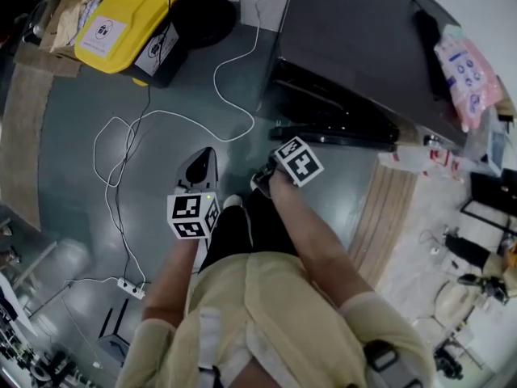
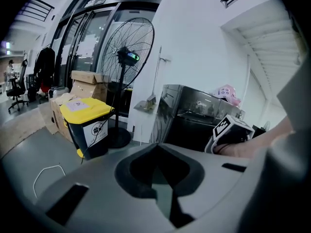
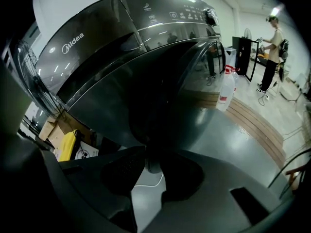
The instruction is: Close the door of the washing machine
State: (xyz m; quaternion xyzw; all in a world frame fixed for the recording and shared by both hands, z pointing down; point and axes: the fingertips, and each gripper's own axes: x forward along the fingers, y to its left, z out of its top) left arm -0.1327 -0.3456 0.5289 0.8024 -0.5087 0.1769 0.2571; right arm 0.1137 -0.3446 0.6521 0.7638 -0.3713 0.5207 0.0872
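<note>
Standing near washing machine (image 2: 194,118): yellow-lidded bin (image 2: 87,123), lid shut.

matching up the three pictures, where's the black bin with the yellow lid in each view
Head view: the black plastic bin with the yellow lid is at top left.
Left gripper view: bin left of centre, beside the fan's round base.
Right gripper view: a yellow sliver of it low at the left.
Shared landmark: the dark grey washing machine.
</note>
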